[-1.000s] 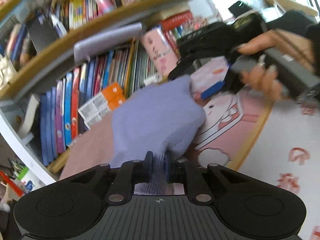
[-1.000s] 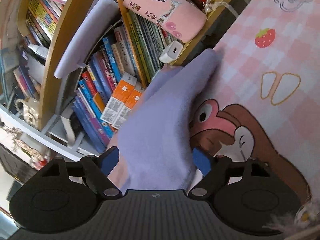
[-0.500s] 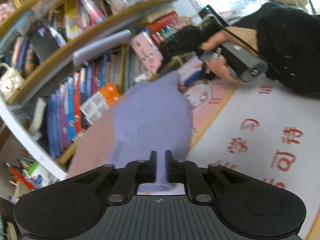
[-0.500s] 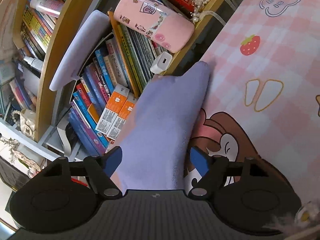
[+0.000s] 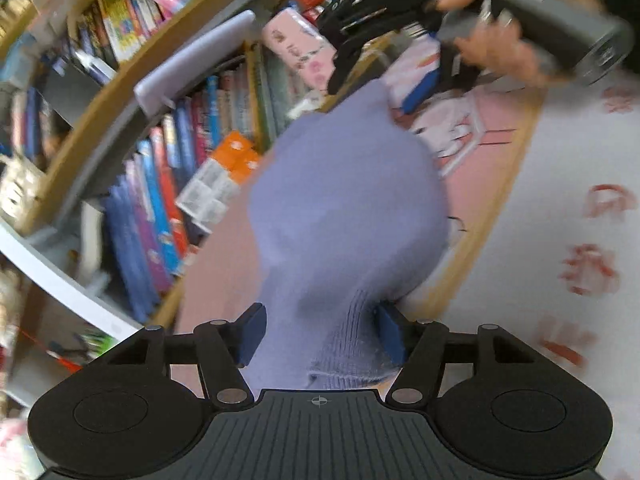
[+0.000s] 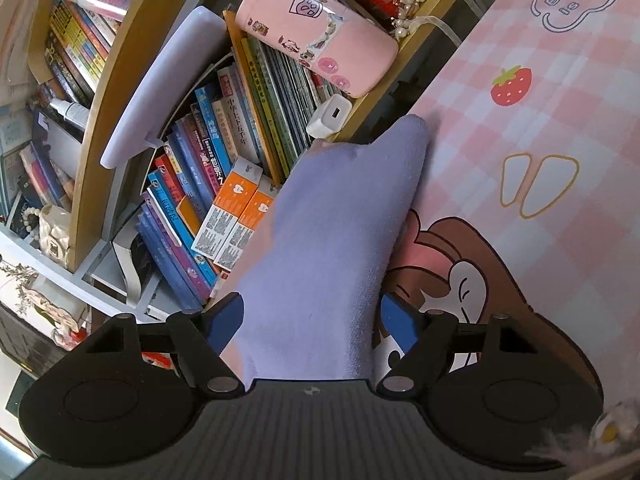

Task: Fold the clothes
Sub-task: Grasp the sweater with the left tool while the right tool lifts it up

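A lavender knit sock (image 5: 344, 208) lies on the pink cartoon mat (image 5: 484, 160), over a pink garment (image 5: 216, 276). My left gripper (image 5: 320, 334) is open, its blue pads either side of the ribbed cuff. My right gripper (image 6: 312, 322) is open too, straddling the same sock (image 6: 340, 220) from the other end, toe pointing away. The right gripper also shows in the left wrist view (image 5: 380, 20), held by a hand.
A bookshelf (image 6: 132, 92) packed with books stands along the mat's left edge. A pink sticker-covered case (image 6: 316, 28) and a white charger (image 6: 330, 116) sit on it. The checked pink mat (image 6: 540, 140) spreads to the right.
My left gripper was shut on the sock's cuff and has opened; the cuff now lies loose between the pads. The right gripper stays open over the sock.
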Action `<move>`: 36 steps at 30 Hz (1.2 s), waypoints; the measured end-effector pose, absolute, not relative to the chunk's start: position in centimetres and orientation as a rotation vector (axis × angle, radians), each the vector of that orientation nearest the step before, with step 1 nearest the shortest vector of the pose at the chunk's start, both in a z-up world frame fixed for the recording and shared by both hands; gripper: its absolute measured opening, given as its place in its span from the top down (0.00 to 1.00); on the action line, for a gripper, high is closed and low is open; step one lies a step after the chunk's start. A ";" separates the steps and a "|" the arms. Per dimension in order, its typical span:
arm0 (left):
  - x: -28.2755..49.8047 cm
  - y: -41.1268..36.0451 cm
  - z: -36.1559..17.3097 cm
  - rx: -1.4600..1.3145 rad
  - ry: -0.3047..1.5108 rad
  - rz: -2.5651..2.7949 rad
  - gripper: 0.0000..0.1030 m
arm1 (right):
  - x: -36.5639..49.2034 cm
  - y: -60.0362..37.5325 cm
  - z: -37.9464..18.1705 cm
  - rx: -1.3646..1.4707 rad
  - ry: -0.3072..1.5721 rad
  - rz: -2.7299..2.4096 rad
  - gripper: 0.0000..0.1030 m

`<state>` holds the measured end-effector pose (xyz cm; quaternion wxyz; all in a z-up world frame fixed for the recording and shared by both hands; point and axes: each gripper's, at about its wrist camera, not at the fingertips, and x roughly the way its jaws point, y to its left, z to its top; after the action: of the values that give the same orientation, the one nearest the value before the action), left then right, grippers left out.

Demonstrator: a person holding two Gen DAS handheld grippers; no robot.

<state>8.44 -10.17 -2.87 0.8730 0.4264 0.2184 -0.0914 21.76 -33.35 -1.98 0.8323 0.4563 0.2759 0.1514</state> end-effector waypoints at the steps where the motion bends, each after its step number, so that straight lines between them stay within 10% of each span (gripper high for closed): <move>1: 8.6 -10.4 -3.1 0.888 0.449 -0.184 0.50 | 21.8 -33.4 -2.0 0.969 0.586 0.323 0.27; 4: 8.9 -10.6 -3.3 0.849 0.469 -0.220 0.83 | 21.8 -33.3 -2.0 0.967 0.590 0.330 0.26; 7: 8.3 -10.0 -1.7 0.730 0.483 -0.298 0.91 | 21.9 -33.1 -2.0 0.969 0.596 0.340 0.26; 16: -0.1 -8.4 5.4 0.442 0.396 -0.545 0.92 | 21.8 -34.2 -2.1 1.036 0.583 0.351 0.37; 18: -1.2 -8.0 5.3 0.386 0.427 -0.558 0.92 | 21.7 -34.8 -2.0 1.051 0.579 0.358 0.79; 20: -1.8 -7.4 5.2 0.320 0.462 -0.571 0.92 | 21.4 -35.5 -1.7 1.074 0.565 0.421 0.87; 28: -3.9 -7.6 9.8 0.082 0.296 -0.876 0.92 | 15.6 -39.1 6.3 1.068 0.280 0.568 0.89; 36: -6.0 -2.2 15.7 -0.214 -0.091 -1.064 0.92 | 10.0 -33.0 28.1 0.471 -0.113 0.710 0.89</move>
<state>-5.95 -2.20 15.72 0.8553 -0.1017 -0.0431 -0.5062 9.97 -33.01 28.10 0.9091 0.2281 -0.0546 0.3442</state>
